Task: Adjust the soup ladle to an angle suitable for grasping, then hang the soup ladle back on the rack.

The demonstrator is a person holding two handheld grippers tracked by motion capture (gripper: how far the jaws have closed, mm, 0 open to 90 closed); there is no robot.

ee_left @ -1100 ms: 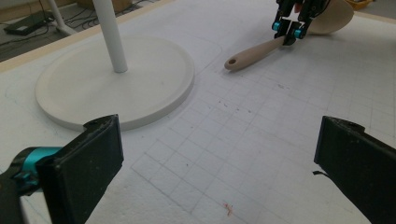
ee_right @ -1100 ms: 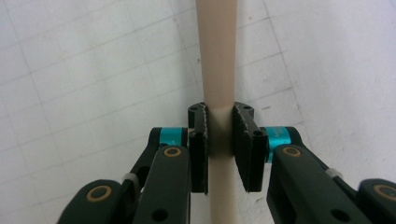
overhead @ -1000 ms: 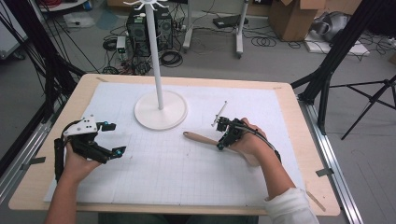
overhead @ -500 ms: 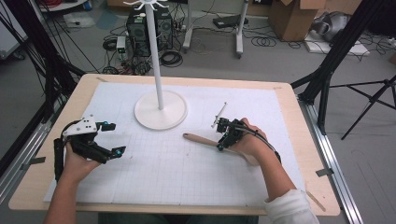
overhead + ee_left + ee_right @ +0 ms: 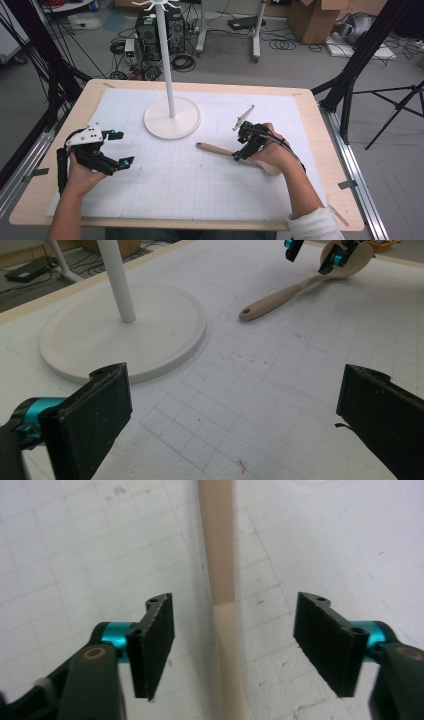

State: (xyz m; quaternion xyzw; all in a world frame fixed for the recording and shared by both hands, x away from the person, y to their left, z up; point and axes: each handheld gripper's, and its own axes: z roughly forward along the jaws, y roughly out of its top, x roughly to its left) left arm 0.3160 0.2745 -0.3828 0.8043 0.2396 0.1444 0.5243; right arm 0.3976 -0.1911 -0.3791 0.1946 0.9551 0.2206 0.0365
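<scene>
Now right gripper point(image 5: 235, 645) jaws opening, astride spoon point(image 5: 220, 580)

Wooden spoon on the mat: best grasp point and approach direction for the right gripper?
Grip the wooden spoon on its straight handle, coming from above. It lies flat on the mat, so only the handle's two long sides are free. The right gripper already straddles the handle, its jaws having just opened, pads not touching; the bowl is probably too wide.
</scene>
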